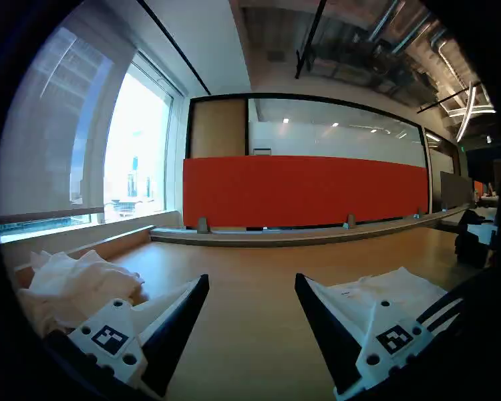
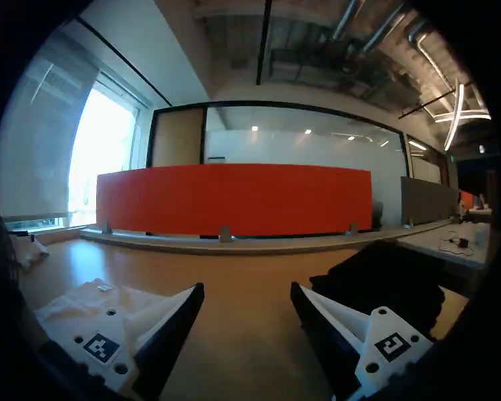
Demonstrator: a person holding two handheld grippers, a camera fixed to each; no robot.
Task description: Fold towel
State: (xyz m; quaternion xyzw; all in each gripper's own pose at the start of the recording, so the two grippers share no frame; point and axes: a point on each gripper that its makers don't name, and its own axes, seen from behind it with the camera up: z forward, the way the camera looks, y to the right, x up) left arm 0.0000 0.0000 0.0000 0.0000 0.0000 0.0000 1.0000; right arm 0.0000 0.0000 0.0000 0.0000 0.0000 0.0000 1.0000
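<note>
A white towel (image 1: 391,289) is laid flat on the table (image 1: 250,347), toward the near edge. It is seen behind the right finger in the left gripper view and behind the left finger in the right gripper view (image 2: 93,302), so it is judged to lie between the two grippers. Whether it is already folded cannot be settled, as much of it is hidden by the fingers.

Several slips are judged possible from here. Only the top layer may be pinched if the jaws are closed too shallowly, and the towel would then be dragged open rather than lifted. If the two corners are taken unevenly, a skewed fold would result. The crumpled white cloth (image 1: 67,287) heaped at the table's left edge by the window (image 1: 133,157), or the dark cloth pile (image 2: 391,281) toward the right edge, could be grabbed by mistake.

The left gripper (image 1: 250,277) is held low over the table, aimed level along the wood at the red partition (image 1: 304,190) on the far edge, its jaws spread wide with nothing between them. The right gripper (image 2: 246,286) is posed the same way, equally wide and empty.
</note>
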